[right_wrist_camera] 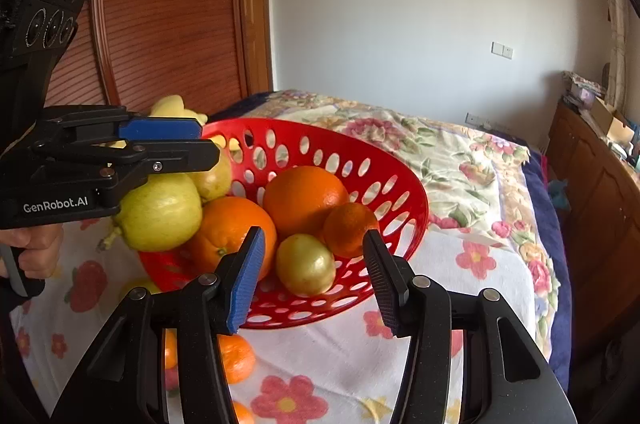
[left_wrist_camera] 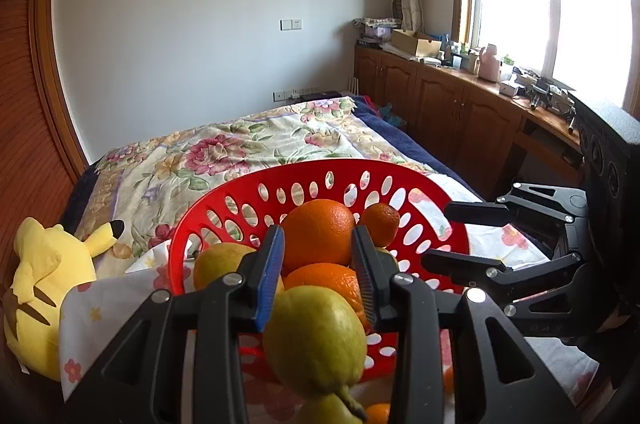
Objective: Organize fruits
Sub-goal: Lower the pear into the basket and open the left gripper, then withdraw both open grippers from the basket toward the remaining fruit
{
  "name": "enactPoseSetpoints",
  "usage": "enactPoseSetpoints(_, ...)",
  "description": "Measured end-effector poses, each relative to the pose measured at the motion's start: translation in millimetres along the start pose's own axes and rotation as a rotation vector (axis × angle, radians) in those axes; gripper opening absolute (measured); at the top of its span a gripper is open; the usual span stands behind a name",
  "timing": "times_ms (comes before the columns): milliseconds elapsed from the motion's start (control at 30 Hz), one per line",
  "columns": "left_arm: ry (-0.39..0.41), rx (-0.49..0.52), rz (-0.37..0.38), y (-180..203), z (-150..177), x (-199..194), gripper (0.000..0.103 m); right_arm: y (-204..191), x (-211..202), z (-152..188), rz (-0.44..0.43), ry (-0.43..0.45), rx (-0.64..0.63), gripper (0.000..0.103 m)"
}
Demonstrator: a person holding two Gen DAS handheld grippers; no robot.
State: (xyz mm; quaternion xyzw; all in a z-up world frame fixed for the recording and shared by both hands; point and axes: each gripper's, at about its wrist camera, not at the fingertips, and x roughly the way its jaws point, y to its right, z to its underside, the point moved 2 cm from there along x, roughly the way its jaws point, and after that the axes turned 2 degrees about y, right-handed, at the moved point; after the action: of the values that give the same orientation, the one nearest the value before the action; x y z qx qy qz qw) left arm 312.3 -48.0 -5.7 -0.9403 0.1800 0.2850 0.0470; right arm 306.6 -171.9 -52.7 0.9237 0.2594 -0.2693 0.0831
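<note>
A red perforated basket (left_wrist_camera: 392, 180) (right_wrist_camera: 404, 192) stands on a flowered cloth and holds oranges (left_wrist_camera: 318, 230) (right_wrist_camera: 304, 196), a small mandarin (right_wrist_camera: 350, 228) and yellow-green pears (right_wrist_camera: 306, 264). My left gripper (left_wrist_camera: 320, 288) (right_wrist_camera: 188, 148) is shut on a yellow-green pear (left_wrist_camera: 316, 336) (right_wrist_camera: 160, 212) and holds it at the basket's near rim, over the fruit. My right gripper (right_wrist_camera: 316, 276) (left_wrist_camera: 452, 236) is open and empty, just in front of the basket's right side.
Loose mandarins (right_wrist_camera: 236, 358) lie on the cloth (right_wrist_camera: 440, 304) before the basket. A yellow plush toy (left_wrist_camera: 44, 288) lies left of it. The flowered bed (left_wrist_camera: 240, 148) stretches behind. Wooden cabinets (left_wrist_camera: 460, 104) with clutter line the right wall.
</note>
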Motion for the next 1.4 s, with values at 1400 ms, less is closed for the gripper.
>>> enactPoseSetpoints(1400, -0.057, -0.041, -0.055, -5.8, 119.9, -38.4, 0.057, -49.2, -31.8, 97.9, 0.004, -0.129, 0.110, 0.052)
